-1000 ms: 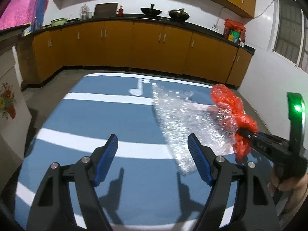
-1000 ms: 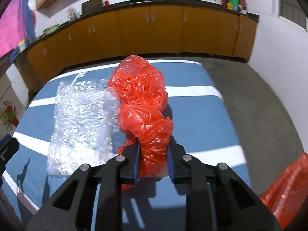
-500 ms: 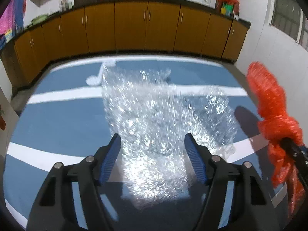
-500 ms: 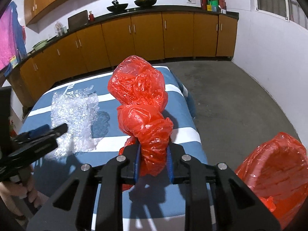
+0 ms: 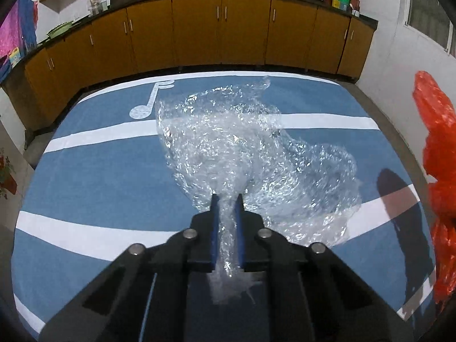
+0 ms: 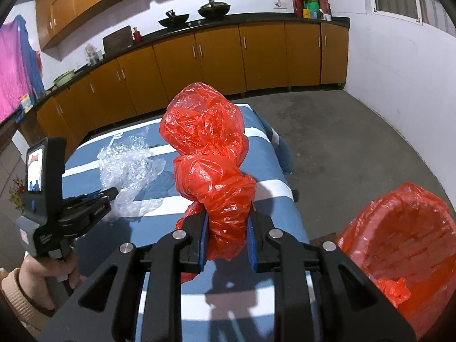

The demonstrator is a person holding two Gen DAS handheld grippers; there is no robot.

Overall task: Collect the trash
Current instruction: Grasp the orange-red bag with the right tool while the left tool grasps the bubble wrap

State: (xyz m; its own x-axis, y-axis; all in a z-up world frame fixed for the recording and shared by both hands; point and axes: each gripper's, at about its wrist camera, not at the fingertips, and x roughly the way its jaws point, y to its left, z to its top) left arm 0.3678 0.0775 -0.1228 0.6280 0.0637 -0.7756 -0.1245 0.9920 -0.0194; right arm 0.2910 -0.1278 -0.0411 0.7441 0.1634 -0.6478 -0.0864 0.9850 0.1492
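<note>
- The left gripper (image 5: 227,199) is clamped on the near edge of a sheet of clear bubble wrap (image 5: 250,156), its blue pads pinching a bunched strip of the film between them.
- The rest of the bubble wrap spreads crumpled over the middle of a blue tabletop (image 5: 94,171) with white stripes, reaching toward the far edge, just beside a white music note (image 5: 148,99) printed on the cloth.
- The right gripper (image 6: 226,219) is clenched on a crumpled red plastic bag (image 6: 208,148), which stands up from the jaws in a tall twisted bundle, above the right edge of the tabletop.
- In the left wrist view the same red bag shows at the right border, off the tabletop's right side, with its shadow falling on the cloth near that edge.
- A bin lined with a red bag (image 6: 399,239) stands on the floor beyond the tabletop's right edge (a scrap of red plastic lies inside it).
- A person's hand (image 6: 48,268) in a beige sleeve grips the left tool's handle at the near left corner.
- Brown cabinets (image 5: 199,28) run along the far wall under a dark counter with two woks (image 6: 193,14) (nothing lies between the bundle and the bin).
</note>
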